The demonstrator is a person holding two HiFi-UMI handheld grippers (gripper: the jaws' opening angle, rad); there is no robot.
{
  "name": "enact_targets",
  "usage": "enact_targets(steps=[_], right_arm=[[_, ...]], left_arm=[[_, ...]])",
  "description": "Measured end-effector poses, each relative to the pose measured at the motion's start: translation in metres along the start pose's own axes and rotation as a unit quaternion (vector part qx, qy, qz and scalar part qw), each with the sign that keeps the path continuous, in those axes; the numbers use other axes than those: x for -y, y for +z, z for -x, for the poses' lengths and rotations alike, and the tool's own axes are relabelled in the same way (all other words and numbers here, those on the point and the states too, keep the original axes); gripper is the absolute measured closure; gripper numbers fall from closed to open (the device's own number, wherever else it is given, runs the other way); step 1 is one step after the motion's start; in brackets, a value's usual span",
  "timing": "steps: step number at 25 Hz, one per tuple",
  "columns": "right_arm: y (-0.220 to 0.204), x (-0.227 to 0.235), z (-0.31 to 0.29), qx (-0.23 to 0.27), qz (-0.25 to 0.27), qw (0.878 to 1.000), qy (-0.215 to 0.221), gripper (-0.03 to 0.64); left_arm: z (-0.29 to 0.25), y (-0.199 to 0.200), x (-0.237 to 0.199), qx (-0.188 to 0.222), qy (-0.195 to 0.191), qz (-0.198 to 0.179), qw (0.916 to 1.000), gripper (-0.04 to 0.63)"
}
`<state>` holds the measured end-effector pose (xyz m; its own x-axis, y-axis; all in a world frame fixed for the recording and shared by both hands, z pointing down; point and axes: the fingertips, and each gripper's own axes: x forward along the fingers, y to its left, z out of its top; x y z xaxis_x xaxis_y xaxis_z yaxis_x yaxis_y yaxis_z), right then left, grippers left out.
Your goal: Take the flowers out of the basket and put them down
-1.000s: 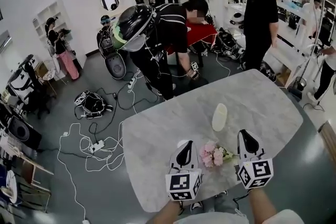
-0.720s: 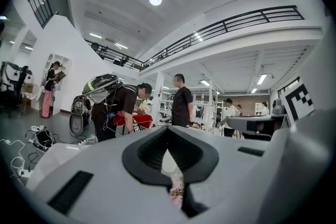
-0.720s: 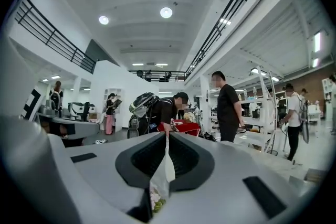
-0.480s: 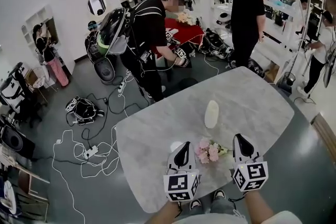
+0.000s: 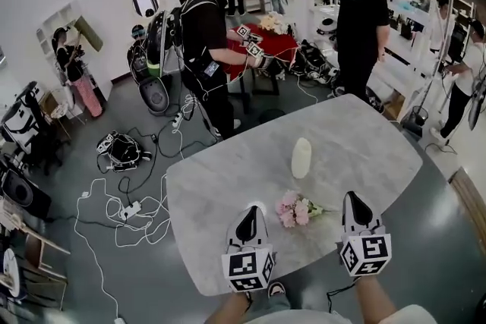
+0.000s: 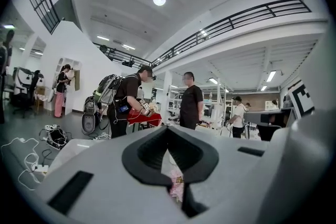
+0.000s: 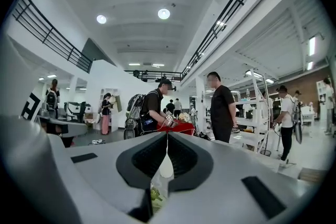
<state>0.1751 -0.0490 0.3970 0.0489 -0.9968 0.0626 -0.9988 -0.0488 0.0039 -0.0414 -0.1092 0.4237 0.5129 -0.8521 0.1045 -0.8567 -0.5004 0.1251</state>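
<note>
Flowers [image 5: 295,209] on table [image 5: 364,140] between left tool [image 5: 250,212] and right tool [image 5: 354,202] (both clenched, empty).

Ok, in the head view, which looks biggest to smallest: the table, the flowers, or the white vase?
1. the table, by far the biggest.
2. the flowers.
3. the white vase, narrower than the bunch. These two are close, though, and the flowers lie nearer the camera, so that order is unsure.

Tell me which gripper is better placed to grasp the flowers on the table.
Probably right: the right gripper faces the green stem end of the flowers; the left gripper faces the pink blossoms, easily crushed.
</note>
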Motion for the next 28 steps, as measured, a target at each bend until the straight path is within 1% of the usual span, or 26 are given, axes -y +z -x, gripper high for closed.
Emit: enact_targets(steps=[5, 12, 20, 28], right_arm=[[-0.006, 0.003, 0.032, -0.002, -0.016, 1.000, 0.012, 0.597], [-0.006, 0.004, 0.058, 0.002, -0.037, 0.999, 0.039, 0.598], [0.009, 0.000, 0.057, 0.009, -0.004, 0.998, 0.059, 0.600], [0.005, 0.001, 0.054, 0.010, 0.001, 0.998, 0.059, 0.600]], left_arm=[[0.029, -0.012, 0.021, -0.007, 0.017, 0.003, 0.9998, 0.591], [0.053, -0.020, 0.052, -0.015, 0.016, 0.010, 0.9997, 0.591], [0.052, -0.009, 0.061, 0.003, 0.021, 0.009, 0.9997, 0.591], [0.046, -0.006, 0.070, 0.008, 0.017, -0.001, 0.9998, 0.591]])
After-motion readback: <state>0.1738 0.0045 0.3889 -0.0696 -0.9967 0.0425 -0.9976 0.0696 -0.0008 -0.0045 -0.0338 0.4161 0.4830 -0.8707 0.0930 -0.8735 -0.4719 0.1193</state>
